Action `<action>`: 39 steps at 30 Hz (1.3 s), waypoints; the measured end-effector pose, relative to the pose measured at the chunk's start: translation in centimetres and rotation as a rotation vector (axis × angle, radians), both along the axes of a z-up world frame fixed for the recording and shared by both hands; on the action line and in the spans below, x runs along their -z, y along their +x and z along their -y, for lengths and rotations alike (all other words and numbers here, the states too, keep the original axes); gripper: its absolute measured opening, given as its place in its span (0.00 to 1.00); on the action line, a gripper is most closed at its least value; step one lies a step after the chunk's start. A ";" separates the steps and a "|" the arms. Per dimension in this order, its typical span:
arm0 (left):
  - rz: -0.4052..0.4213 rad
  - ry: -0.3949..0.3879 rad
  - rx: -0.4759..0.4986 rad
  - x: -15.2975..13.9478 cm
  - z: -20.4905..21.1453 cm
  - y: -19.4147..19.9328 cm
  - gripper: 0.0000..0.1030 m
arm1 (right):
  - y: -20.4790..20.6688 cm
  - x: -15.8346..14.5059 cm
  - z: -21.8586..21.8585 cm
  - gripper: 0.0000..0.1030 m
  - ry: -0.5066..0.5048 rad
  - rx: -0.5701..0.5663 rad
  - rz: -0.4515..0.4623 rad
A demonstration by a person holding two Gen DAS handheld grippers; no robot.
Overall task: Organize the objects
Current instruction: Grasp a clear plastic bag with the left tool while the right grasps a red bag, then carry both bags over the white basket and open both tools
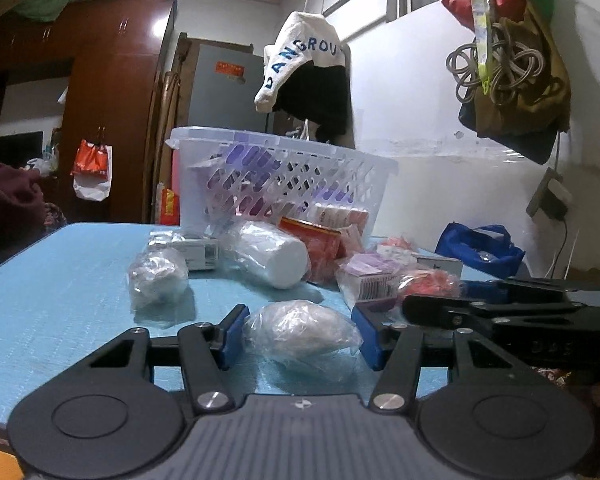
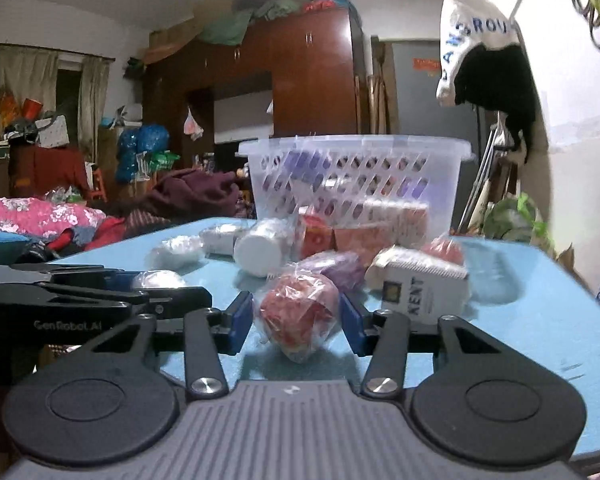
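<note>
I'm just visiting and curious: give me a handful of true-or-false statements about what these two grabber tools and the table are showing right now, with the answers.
1. The left gripper has a clear-wrapped white bundle between its open fingers. True.
2. The right gripper is clamped on a cigarette box. False: a red wrapped bundle sits between its fingers; the Kent box lies beside it on the table.
3. The white basket stands at the far side of the blue table. True.
4. The white cylinder stands upright. False: it lies on its side.
5. All items are already inside the basket. False: many still lie on the table.
</note>
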State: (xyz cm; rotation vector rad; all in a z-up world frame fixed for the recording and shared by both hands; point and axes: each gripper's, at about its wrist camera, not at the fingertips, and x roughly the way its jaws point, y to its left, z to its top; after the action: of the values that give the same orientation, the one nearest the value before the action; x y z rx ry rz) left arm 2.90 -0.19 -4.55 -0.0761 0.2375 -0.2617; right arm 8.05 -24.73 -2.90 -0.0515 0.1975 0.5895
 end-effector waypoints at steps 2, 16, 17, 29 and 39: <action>0.016 0.004 -0.003 -0.1 0.0 -0.2 0.58 | -0.5 -0.5 0.8 0.49 0.018 0.009 0.017; 0.049 -0.006 -0.028 -1.1 -1.3 -0.7 0.58 | -1.0 -1.7 3.2 0.49 0.067 0.073 0.092; 0.050 -0.005 -0.030 -1.2 -1.4 -0.7 0.58 | -1.0 -1.7 3.3 0.49 0.070 0.077 0.100; 0.064 -0.156 0.029 -4.8 -2.3 0.8 0.58 | 0.6 -4.1 3.1 0.49 0.142 0.009 0.108; -0.068 -0.203 0.021 -16.7 -3.2 17.0 0.58 | 14.9 -14.8 -1.9 0.49 0.063 0.069 0.060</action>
State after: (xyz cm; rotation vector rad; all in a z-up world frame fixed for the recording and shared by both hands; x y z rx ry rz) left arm 19.86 3.02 12.12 -0.2841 0.2792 -0.3040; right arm 22.94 -22.85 11.87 -0.0017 0.1221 0.5246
